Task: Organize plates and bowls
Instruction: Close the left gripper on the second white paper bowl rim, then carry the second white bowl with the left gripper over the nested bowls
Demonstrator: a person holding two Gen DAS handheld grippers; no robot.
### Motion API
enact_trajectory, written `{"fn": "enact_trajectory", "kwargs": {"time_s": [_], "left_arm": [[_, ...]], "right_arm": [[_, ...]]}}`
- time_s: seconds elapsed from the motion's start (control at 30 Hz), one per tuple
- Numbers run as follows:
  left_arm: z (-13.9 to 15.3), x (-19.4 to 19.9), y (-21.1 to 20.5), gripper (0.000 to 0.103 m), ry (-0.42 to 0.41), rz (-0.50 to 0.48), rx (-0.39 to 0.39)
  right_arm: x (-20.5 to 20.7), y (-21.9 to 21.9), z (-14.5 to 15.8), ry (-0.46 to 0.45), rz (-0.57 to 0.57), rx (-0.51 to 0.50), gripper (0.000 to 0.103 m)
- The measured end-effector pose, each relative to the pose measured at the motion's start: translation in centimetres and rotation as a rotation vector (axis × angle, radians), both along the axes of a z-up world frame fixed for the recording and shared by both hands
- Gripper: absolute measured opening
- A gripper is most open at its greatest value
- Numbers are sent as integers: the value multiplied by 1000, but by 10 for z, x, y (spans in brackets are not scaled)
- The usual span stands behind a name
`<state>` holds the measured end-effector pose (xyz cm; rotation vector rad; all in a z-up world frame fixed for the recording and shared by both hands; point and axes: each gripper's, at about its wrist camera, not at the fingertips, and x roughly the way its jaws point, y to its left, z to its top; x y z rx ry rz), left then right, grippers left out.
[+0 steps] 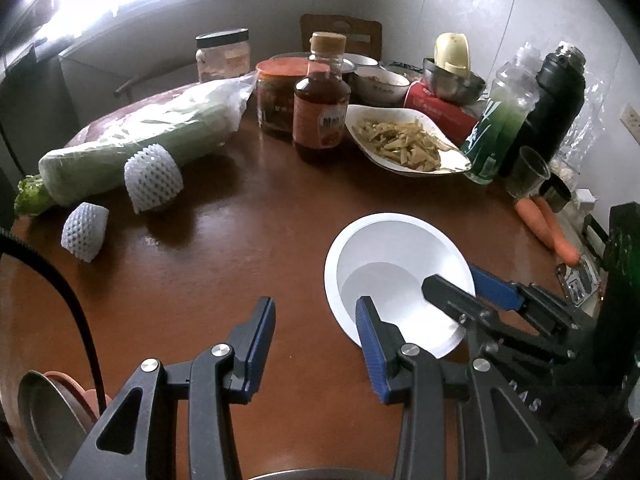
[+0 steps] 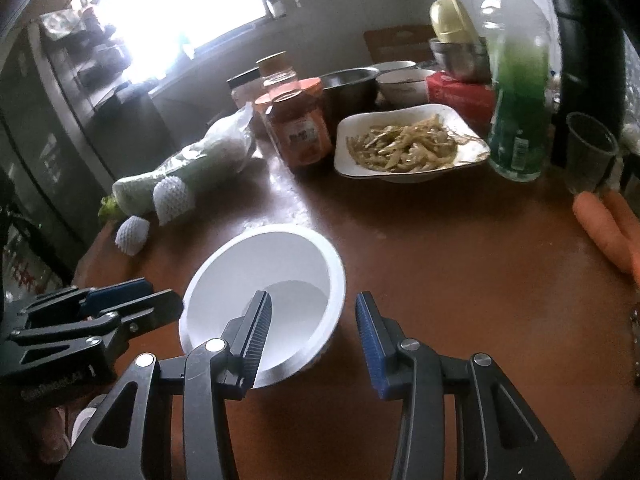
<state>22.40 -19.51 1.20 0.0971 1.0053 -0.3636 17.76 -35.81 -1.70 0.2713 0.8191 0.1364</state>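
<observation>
An empty white bowl [image 1: 392,248] [image 2: 260,264] stands on the brown table [image 1: 224,256]. My right gripper [image 2: 312,320] [image 1: 450,276] is open astride the bowl's right rim, one finger inside, the other outside, with the pads clear of the wall. My left gripper [image 1: 316,332] [image 2: 160,292] is open at the bowl's near left side. Its right finger overlaps the rim and nothing is gripped. Farther back lie a white plate [image 1: 356,120] [image 2: 348,128] of shredded food, a white bowl [image 1: 380,84] and a steel bowl [image 1: 452,80].
A sauce bottle [image 1: 320,108], jars, a bagged cabbage [image 1: 152,136] and two foam nets crowd the left and back. A green bottle [image 1: 500,120], a black thermos, a plastic cup and carrots [image 1: 548,228] line the right edge. A steel lid [image 1: 44,416] sits at the near left.
</observation>
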Motion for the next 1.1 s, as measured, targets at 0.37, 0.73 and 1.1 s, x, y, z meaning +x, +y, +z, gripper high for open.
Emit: {"fn": "enact_trajectory", "kwargs": {"time_s": [0.37, 0.73, 1.1], "left_arm": [[-13, 10, 4, 41, 50, 11, -7], [-25, 8, 2, 27, 91, -15, -36], [-1, -11, 13, 26, 32, -31, -88]], "right_arm": [[0, 19, -6, 7, 65, -4, 43], [-8, 28, -6, 7, 72, 15, 32], [-18, 32, 12, -33, 58, 7, 32]]}}
